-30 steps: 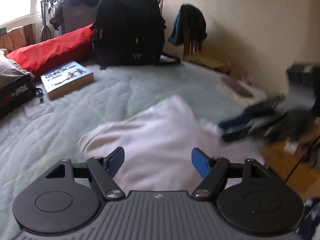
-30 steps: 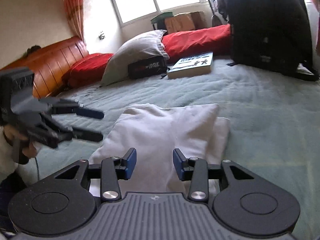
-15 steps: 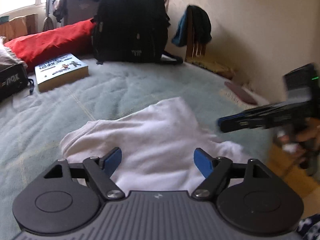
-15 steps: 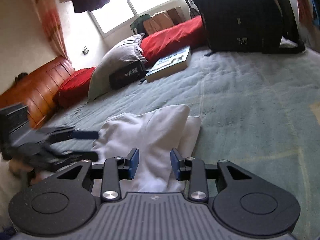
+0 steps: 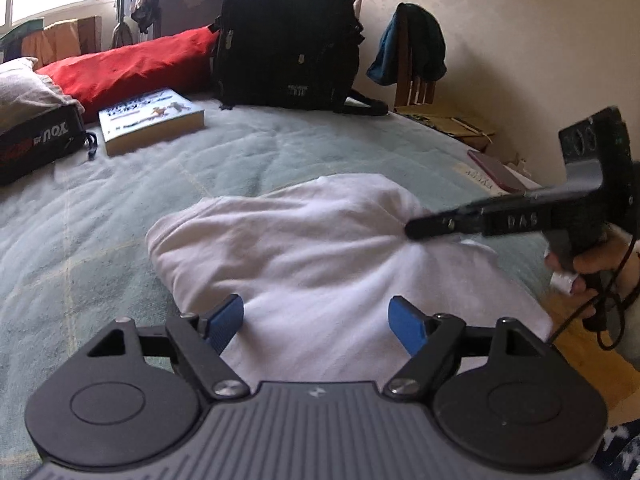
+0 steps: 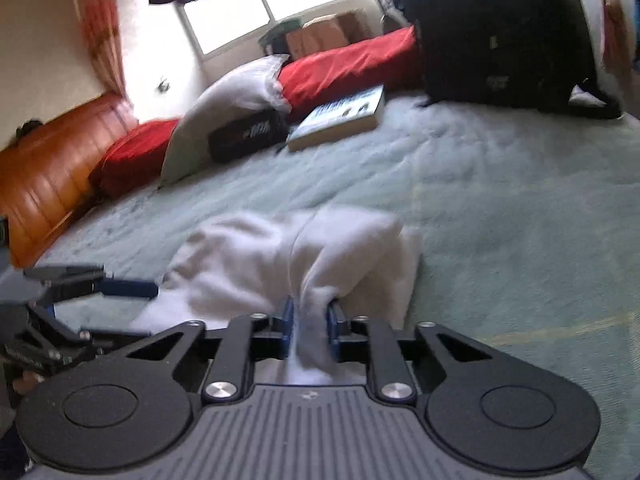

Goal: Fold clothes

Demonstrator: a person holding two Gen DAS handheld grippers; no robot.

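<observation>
The white garment (image 5: pixel 304 248) lies bunched, partly doubled over, on the green bedspread (image 5: pixel 120 208). The right hand-held gripper (image 6: pixel 310 320) pinches a fold of it; the left hand-held gripper (image 5: pixel 318 318) hovers spread. Squaring and flattening look left.

**A count of what's on and around the bed**

One white garment (image 5: pixel 304 256) lies mid-frame. Two grippers: the left gripper (image 5: pixel 318 322) at the bottom of its own view, the right gripper (image 6: pixel 310 322) at the bottom of its own. One black backpack (image 5: pixel 288 36) stands at upper centre. One book (image 5: pixel 150 120) sits upper left, beside one black case (image 5: pixel 36 142). Two red cushions (image 6: pixel 352 68) (image 6: pixel 132 156) show in the right wrist view, plus one grey pillow (image 6: pixel 224 104) between them. One wooden chair (image 5: pixel 416 60), upper right.
</observation>
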